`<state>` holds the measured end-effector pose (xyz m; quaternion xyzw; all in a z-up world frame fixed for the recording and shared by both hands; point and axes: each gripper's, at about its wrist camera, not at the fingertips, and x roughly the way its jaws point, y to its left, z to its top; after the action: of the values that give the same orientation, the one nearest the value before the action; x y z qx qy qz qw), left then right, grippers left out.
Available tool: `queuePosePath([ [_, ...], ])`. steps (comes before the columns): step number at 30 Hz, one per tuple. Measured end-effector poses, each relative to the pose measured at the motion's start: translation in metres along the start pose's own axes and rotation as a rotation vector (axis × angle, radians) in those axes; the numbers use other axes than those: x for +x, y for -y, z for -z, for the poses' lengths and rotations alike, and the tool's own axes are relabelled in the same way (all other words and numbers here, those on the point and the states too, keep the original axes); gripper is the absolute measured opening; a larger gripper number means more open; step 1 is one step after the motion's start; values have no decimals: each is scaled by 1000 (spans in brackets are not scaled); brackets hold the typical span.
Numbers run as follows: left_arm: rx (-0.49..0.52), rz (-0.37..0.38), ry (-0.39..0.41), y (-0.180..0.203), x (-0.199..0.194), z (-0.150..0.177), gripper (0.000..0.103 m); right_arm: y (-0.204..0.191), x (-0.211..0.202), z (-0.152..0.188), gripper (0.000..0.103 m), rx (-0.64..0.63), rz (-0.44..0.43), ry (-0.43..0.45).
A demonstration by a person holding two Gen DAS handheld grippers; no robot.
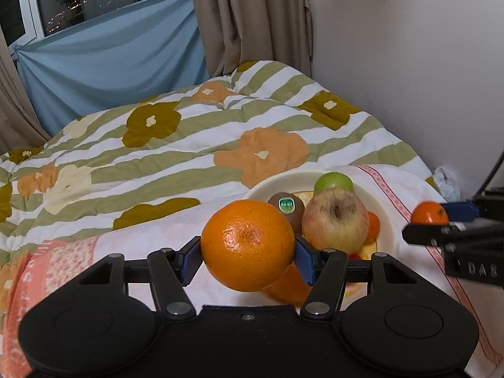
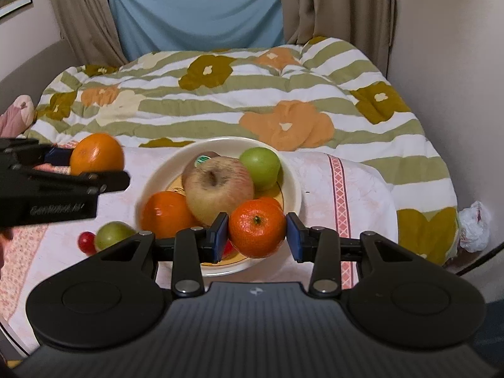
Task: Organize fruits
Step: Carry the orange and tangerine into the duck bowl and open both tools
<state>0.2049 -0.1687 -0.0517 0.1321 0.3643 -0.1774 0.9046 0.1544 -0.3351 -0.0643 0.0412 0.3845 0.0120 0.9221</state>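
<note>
The white bowl on the pink towel already holds a big apple, a green apple, a kiwi and an orange. The left gripper pinches a large orange just beside the bowl, and the right gripper pinches a mandarin above its near rim. I'd say it's well along: those two, plus a small green fruit and a red one on the towel, remain.

Dim indoor light, fisheye-warped edges
</note>
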Motion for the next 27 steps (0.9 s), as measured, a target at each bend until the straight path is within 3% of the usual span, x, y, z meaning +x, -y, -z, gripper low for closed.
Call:
queuePosePath([
  [8, -6, -14, -48, 7, 49, -10, 65, 15, 28, 2, 54, -39, -37, -29],
  [16, -16, -23, -82, 7, 72, -11, 66, 17, 42, 8, 54, -65, -56, -44],
  [20, 12, -25, -47, 9, 65, -11, 79, 17, 44, 9, 54, -67, -62, -45],
  [27, -30, -22, -40, 4, 37, -2, 85, 19, 42, 9, 54, -79, -61, -38],
])
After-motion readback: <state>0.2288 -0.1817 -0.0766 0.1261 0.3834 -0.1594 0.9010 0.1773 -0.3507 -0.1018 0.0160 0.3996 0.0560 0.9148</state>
